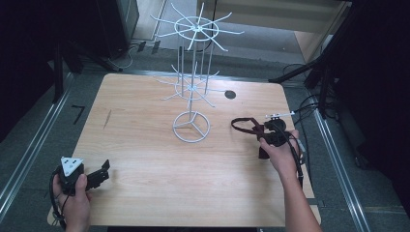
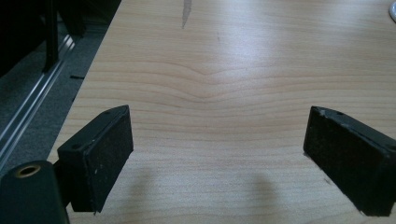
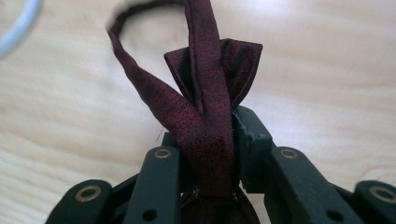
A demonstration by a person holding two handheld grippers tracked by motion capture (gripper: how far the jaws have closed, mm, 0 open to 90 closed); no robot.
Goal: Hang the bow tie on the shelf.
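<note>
The dark maroon fabric necktie with a pre-tied knot and neck loop (image 3: 205, 93) is held above the right-hand part of the light wooden table (image 1: 145, 145), clamped at the knot by the right gripper (image 3: 208, 154), whose two black jaws are closed tight on the cloth. In the high view the loop (image 1: 243, 124) extends leftward from the gripper toward the white wire display stand with a ring base and two tiers of radiating hooks (image 1: 192, 92); a short tail of fabric hangs below the hand. Judged from its drape, the tie is light, soft and limp: it will sag and swing, offers no stiffness for pushing, and is unlikely to be damaged by jaw pressure. The knot is the thickest, firmest portion and is the sound place to grip; the loop is free to be opened or passed over a hook. The wire hooks are thin and may snag the cloth. The left gripper (image 1: 92, 178) sits near the near-left corner of the table, its jaws wide apart with nothing between them, over bare wood. Open table lies between the two grippers and in front of the stand; the table's right edge is close to the right hand.
</note>
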